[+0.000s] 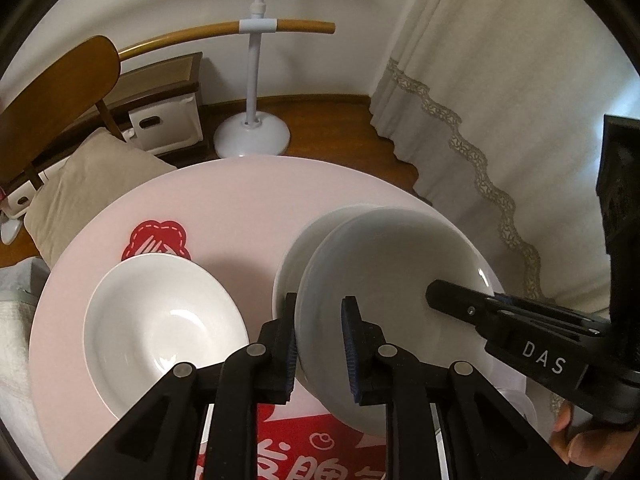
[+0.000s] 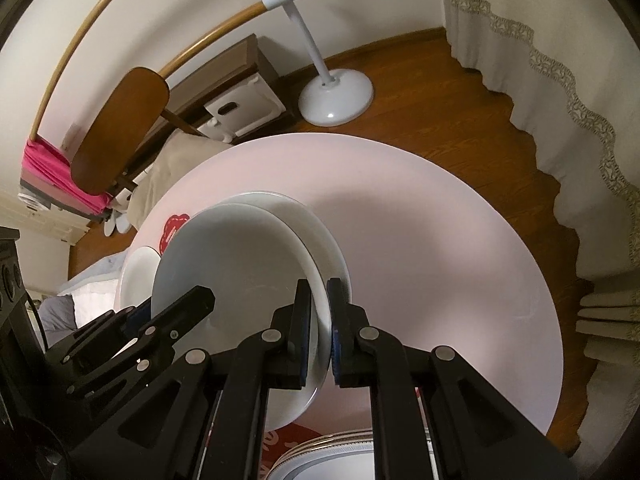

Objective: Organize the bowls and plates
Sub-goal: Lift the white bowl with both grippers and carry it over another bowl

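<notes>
Held tilted above the round pale-pink surface (image 1: pixel 248 196): a white bowl (image 1: pixel 396 280), gripped at both rims. On its near-left rim, closed on the edge, the left tongs (image 1: pixel 320 348), one pad outside the wall and one inside. On its opposite rim, pinched just as tight, the right tongs (image 2: pixel 320 332), seen from the left wrist as a black arm marked DAS reaching into the bowl from the right. Directly behind and under the held bowl, a second white bowl (image 1: pixel 304 248), its rim showing past the first; whether touching, cannot tell. Well to the left, flat on the surface, a third white bowl (image 1: pixel 160 320), overlapping a red flower-shaped mat (image 1: pixel 160 236). At the near edge, a red printed sheet (image 1: pixel 304 448) and, in the right wrist view, a stack of plates with patterned rims (image 2: pixel 332 452). Part of a hand (image 1: pixel 592 444) at the lower right. Beyond the surface: wooden floor, a white lamp stand (image 1: pixel 252 132), a wooden chair (image 1: pixel 52 112) with a beige cushion, a cream lace-edged curtain (image 1: pixel 500 120).
</notes>
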A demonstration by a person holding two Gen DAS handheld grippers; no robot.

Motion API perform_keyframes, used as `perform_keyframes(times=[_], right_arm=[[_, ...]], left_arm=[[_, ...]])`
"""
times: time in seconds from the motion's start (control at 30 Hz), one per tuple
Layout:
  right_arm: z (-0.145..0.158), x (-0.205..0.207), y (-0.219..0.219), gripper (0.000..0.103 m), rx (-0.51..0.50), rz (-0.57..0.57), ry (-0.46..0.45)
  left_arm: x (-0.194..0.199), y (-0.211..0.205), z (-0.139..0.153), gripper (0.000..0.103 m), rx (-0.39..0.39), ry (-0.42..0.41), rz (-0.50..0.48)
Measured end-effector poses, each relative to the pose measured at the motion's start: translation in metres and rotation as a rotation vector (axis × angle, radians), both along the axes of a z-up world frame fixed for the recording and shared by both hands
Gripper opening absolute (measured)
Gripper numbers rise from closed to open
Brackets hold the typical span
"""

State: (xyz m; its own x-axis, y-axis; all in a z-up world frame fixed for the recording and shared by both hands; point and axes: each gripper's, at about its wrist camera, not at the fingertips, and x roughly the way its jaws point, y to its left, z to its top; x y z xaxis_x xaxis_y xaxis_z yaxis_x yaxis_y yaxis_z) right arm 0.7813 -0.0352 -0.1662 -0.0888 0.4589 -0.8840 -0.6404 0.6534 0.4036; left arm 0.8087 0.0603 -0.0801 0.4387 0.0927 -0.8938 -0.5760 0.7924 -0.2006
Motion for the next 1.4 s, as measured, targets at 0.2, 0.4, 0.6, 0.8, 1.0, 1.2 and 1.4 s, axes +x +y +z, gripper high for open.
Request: perform_keyframes(times=[0.2,0.4,0.6,0.8,1.0,1.2,1.4], right_arm=[[-0.006,0.006,-0.003,0.007,0.03,-0.016,0.039],[-0.006,0.008,-0.004,0.007,0.045,-0.026,0.058],[-0.008,0.01,-0.007,0.007,0.046,-0.032,0.069],[0.004,-0.011,-0.003,0.01,0.02,0.005,-0.06],[0.009,-0.025,-0.005,0.01,0.011,-0.001,-0.139],[0.015,-0.033,-0.004,0.01,-0.009,-0.014,-0.194],[0.013,-0.029,-0.011,0.012,-0.028,-0.07,-0.194]], left_arm=[[0.003,0.003,-0.002,0.016,0.0,-0.001,-0.02],[0.003,0.004,-0.002,0.016,-0.005,-0.003,-0.026],[0.003,0.003,-0.003,0.016,0.006,0.003,-0.027],[0.003,-0.001,-0.006,0.016,0.019,0.02,-0.029],[0.002,-0.004,-0.005,0.012,0.039,0.024,-0.028],[-0.001,-0.005,-0.004,0.008,0.046,0.023,-0.032],[-0.001,-0.005,-0.005,0.007,0.041,0.028,-0.032]])
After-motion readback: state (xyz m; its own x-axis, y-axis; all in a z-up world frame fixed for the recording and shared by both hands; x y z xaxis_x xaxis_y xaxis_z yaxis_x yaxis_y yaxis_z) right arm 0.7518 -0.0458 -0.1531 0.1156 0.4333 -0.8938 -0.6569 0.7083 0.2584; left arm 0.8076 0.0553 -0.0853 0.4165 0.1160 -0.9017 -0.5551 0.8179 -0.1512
